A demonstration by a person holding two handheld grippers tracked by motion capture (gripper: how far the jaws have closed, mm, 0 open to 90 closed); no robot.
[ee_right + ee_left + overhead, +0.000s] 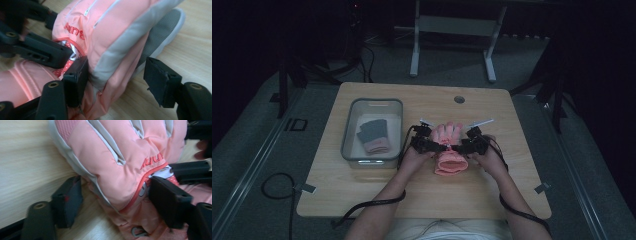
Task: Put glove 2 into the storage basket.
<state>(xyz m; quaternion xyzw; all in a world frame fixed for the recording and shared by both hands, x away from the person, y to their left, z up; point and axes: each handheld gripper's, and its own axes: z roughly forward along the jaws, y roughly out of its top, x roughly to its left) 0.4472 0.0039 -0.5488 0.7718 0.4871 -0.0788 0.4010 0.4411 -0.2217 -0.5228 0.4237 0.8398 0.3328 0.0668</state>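
Note:
A pink padded glove [451,150] with grey trim lies palm down at the middle of the wooden table [492,190], cuff toward the person. My left gripper [432,145] comes at its wrist from the left and my right gripper [468,146] from the right. In the left gripper view the glove [110,157] sits between the jaws of the left gripper [117,195]; one jaw rests on the table clear of the fabric, the other lies over the cuff. In the right gripper view the right gripper [118,75] straddles the glove's [112,37] edge, with its outer jaw well clear.
A clear plastic bin [348,145] stands at the left of the table with a grey and pink glove [374,136] inside. A round cable hole [459,99] is near the far edge. Cables trail from both grippers toward the front edge.

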